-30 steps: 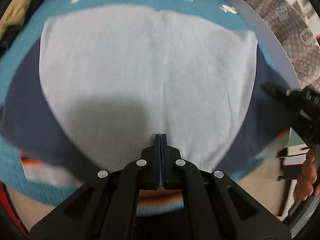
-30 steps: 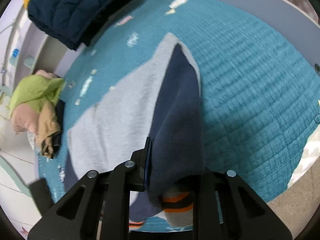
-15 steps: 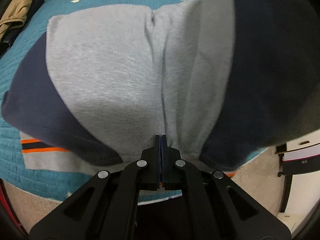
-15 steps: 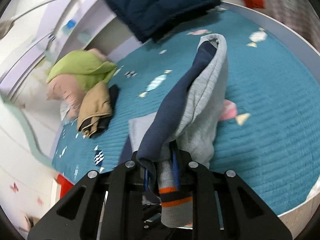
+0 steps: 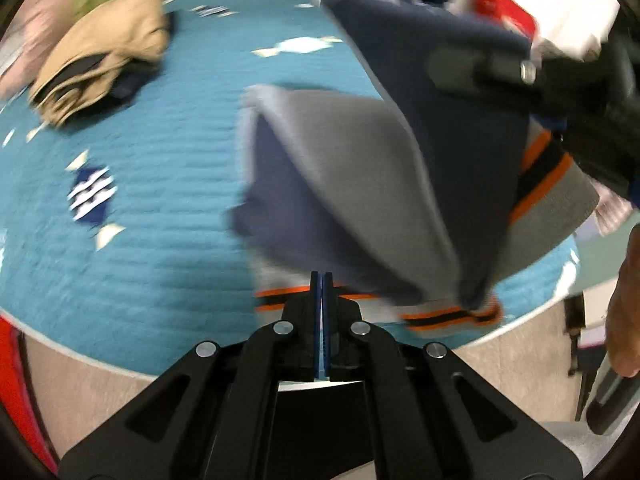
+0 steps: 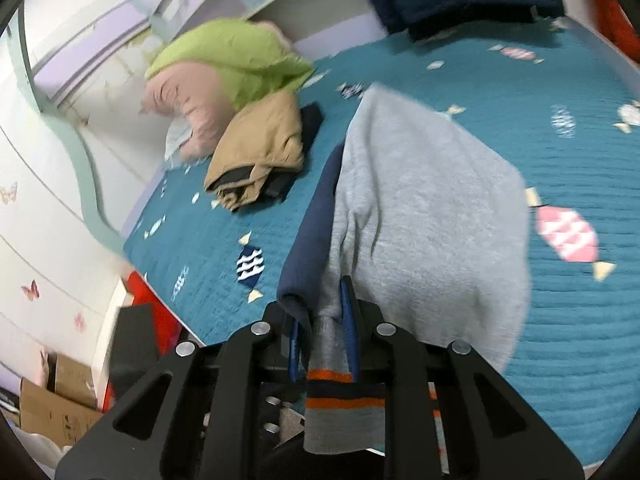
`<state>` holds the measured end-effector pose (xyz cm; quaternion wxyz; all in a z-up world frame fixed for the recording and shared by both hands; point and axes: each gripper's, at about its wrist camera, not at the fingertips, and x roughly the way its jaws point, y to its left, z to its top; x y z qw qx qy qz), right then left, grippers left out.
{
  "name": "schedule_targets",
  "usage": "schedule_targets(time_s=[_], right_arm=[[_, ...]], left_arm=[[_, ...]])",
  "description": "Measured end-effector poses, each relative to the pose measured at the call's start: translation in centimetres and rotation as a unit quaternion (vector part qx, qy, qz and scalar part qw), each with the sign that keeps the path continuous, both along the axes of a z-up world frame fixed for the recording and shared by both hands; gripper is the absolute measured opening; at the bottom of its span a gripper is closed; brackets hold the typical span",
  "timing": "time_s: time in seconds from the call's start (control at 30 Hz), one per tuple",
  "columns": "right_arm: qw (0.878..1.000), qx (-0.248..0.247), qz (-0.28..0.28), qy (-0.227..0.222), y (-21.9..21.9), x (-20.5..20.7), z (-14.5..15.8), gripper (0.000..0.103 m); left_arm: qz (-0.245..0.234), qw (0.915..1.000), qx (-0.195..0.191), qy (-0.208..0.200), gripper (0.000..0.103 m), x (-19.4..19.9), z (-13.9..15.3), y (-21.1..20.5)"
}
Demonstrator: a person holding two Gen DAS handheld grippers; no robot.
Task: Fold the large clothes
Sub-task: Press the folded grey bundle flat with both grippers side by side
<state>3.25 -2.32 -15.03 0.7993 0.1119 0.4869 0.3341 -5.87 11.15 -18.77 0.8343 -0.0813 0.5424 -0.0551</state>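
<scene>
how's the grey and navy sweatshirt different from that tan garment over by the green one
The grey and navy sweatshirt hangs lifted off the teal quilt, pinched at its orange-striped hem by the right gripper; the tan garment lies untouched on the quilt. The sweatshirt drapes loose and only partly folded; the tan one is a compact folded bundle. The sweatshirt is two-toned with striped trim; the tan one is plain with a dark lining showing. Both are clothes.

Left gripper [image 5: 321, 280], jaws pressed together w/ no gap, tips at the orange-striped hem of the grey/navy sweatshirt [image 5: 360, 184], which hangs bunched over the teal quilt [image 5: 160, 200]. Right gripper [image 5: 568, 92] upper right, holding the garment's other end up; blurred. Tan folded clothes [image 5: 104, 60] upper left, a hand [image 5: 626, 304] at right edge.
</scene>
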Motion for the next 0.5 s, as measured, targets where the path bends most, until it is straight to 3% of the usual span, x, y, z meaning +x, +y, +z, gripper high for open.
schedule_targets(time_s=[0.2, 0.3, 0.33, 0.43, 0.5], right_arm=[[0.996, -0.041, 0.026, 0.079, 5.1, 1.0, -6.9, 0.018], [0.991, -0.064, 0.052, 0.105, 6.7, 0.8, -9.9, 0.025], [0.991, -0.049, 0.049, 0.117, 6.6, 0.8, -10.0, 0.029], [0.985, 0.025, 0.082, 0.152, 6.1, 1.0, -9.0, 0.056], [0.981, 0.056, 0.083, 0.168, 5.5, 1.2, -8.4, 0.063]], left_arm=[[0.076, 0.9965, 0.002, 0.034, 0.001, 0.4, -0.8, 5.4], [0.101, 0.9942, 0.001, 0.037, 0.001, 0.5, -0.8, 7.0], [0.105, 0.9938, 0.005, 0.035, 0.001, 0.7, -0.6, 7.3], [0.119, 0.9925, 0.012, 0.026, 0.001, 1.4, 0.2, 8.2], [0.123, 0.9921, 0.017, 0.019, 0.001, 2.0, 0.6, 8.8]])
